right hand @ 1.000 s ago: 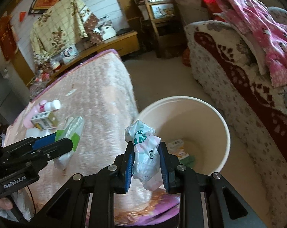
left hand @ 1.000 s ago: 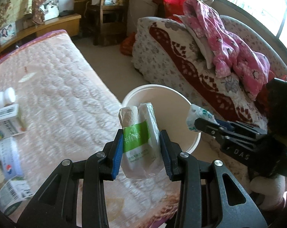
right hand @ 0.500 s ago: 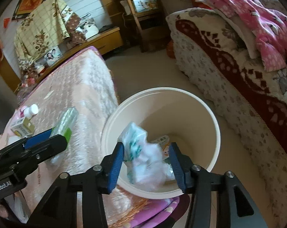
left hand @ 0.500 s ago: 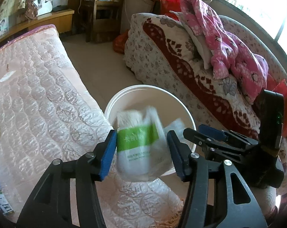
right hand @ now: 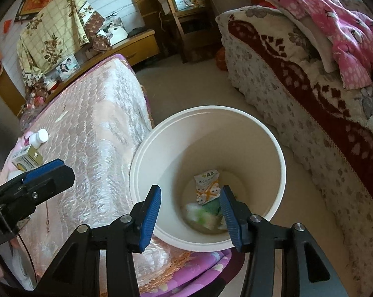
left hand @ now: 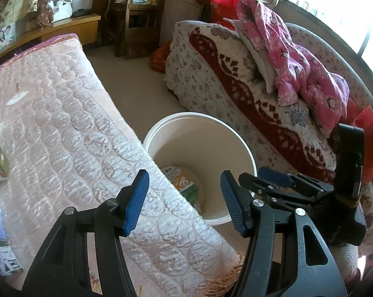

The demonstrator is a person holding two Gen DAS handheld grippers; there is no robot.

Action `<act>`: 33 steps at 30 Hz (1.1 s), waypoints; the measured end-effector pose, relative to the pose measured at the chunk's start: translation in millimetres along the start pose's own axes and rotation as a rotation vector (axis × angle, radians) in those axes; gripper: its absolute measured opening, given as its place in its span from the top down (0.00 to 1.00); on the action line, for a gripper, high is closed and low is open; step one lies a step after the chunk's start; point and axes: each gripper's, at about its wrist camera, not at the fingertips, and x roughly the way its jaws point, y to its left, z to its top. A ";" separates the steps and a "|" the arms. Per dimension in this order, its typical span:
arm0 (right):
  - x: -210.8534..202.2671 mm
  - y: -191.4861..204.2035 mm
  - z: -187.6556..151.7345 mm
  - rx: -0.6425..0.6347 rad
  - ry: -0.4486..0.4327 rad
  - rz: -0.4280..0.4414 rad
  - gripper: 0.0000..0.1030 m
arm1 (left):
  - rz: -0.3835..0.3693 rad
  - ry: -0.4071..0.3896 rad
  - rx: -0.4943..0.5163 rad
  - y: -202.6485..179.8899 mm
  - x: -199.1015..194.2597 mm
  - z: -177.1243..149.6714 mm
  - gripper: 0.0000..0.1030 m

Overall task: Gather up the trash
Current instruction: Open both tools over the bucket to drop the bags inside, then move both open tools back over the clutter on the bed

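Both tools over the white bin [right hand: 280,163], which stands on the floor against the edge of the bed [left hand: 62,128].

Left tool [left hand: 184,199]: jaws apart, nothing between the blue pads. One second ago clamped on a white tissue pack with a green label; half a second ago pack blurred and slipping between widening pads; now gone from the jaws. Jaws just been opening, released.

Right tool [right hand: 190,219]: jaws apart, empty, aimed down into the bin mouth. One second ago clenched on a crumpled white-and-green wrapper; half a second ago wrapper falling between parted pads; now released. No further widening over the last half second.

Contents at the bin bottom, right wrist view: orange-and-white snack packet [right hand: 207,185], and just below it a blurred white-and-green heap of trash [right hand: 201,215], touching the packet. Which part of the heap is the tissue pack and which the wrapper: cannot tell. Left wrist view shows only part of the bottom, the rest hidden behind the bed edge.

On the bed, well away from the bin: white-capped bottle [right hand: 39,137] and a small green-and-white box [right hand: 27,159] beside it. Same spot as before.

Far side of the bin: patterned sofa [left hand: 236,79] with pink clothing [left hand: 305,66] draped over it.
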 end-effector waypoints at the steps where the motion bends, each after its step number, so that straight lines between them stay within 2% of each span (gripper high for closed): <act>1: -1.2 1.7 0.2 -0.003 -0.002 -0.001 0.54 | 0.008 0.000 0.002 0.7 -2.0 -1.6 0.43; 16: -31.2 37.7 7.2 -0.071 -0.045 0.009 0.49 | 0.098 -0.056 0.007 14.6 -45.3 -13.8 0.43; 23: -54.3 75.2 10.6 -0.146 -0.084 0.039 0.41 | 0.152 -0.098 -0.006 27.9 -75.5 -21.2 0.43; 33: -70.2 134.7 7.6 -0.228 -0.110 0.122 0.39 | 0.218 -0.151 -0.060 61.9 -129.2 -39.1 0.43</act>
